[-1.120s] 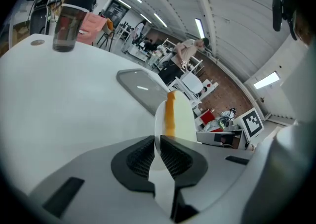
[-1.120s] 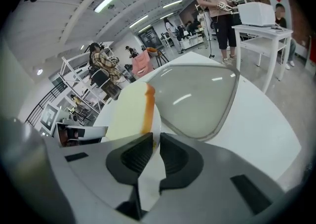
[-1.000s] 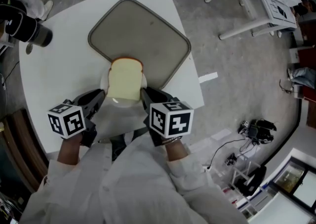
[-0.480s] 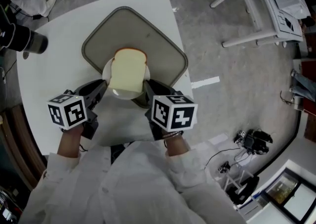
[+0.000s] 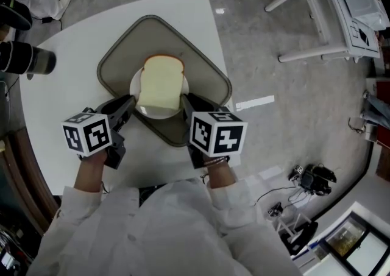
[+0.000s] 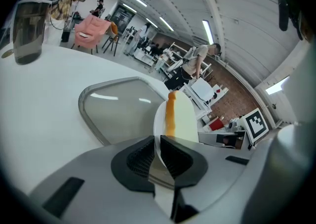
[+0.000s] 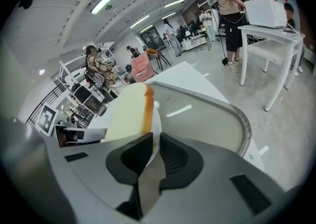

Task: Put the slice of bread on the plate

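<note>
A slice of white bread (image 5: 161, 81) with a brown crust lies on a small white plate (image 5: 135, 83). The plate is over the near part of a grey tray (image 5: 183, 40); whether it rests on the tray I cannot tell. My left gripper (image 5: 129, 104) is shut on the plate's left rim and my right gripper (image 5: 186, 100) on its right rim. In the left gripper view the plate's rim (image 6: 157, 119) passes between the jaws, with the bread (image 6: 180, 119) beyond. The right gripper view shows the same: rim (image 7: 156, 130), bread (image 7: 126, 112), tray (image 7: 212, 114).
The tray lies on a white table (image 5: 67, 49). A dark cylindrical container (image 5: 27, 58) stands at the table's left edge, seen as a glass jar (image 6: 29, 30) in the left gripper view. A white table frame (image 5: 332, 7) stands on the floor at the right, with cables (image 5: 304, 177) below it.
Both grippers have carried the plate with the bread away from me, from the table's near part to over the tray.
</note>
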{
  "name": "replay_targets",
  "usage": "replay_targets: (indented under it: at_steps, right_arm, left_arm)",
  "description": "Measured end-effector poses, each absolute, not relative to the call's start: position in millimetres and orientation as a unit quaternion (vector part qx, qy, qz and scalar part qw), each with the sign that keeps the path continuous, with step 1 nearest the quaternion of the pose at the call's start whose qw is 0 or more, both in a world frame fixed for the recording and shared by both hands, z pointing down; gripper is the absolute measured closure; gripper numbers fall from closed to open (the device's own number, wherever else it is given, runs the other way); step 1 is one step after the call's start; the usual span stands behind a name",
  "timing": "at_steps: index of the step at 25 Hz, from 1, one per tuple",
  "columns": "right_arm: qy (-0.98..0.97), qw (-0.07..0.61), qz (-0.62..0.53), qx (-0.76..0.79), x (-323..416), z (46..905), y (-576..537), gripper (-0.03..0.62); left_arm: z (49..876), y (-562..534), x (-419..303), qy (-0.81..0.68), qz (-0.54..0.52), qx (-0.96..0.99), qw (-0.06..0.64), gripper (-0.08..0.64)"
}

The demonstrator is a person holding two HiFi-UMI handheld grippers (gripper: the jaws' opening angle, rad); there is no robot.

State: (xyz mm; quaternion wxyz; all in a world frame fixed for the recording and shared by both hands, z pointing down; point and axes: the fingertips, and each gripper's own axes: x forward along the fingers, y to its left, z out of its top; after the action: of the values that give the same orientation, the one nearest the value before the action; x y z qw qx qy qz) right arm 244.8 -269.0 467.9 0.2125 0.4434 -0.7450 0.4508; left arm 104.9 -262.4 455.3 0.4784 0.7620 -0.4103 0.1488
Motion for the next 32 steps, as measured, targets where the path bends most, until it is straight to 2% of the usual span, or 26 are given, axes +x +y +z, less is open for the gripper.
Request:
replay_targets:
  at_steps: [32]
  right_arm:
    - [-0.735,0.239,0.456,0.440,240,478,-267,0.537]
  left_arm:
    - [469,-261,103,-0.404,0.204,0.754,0.476,0.515]
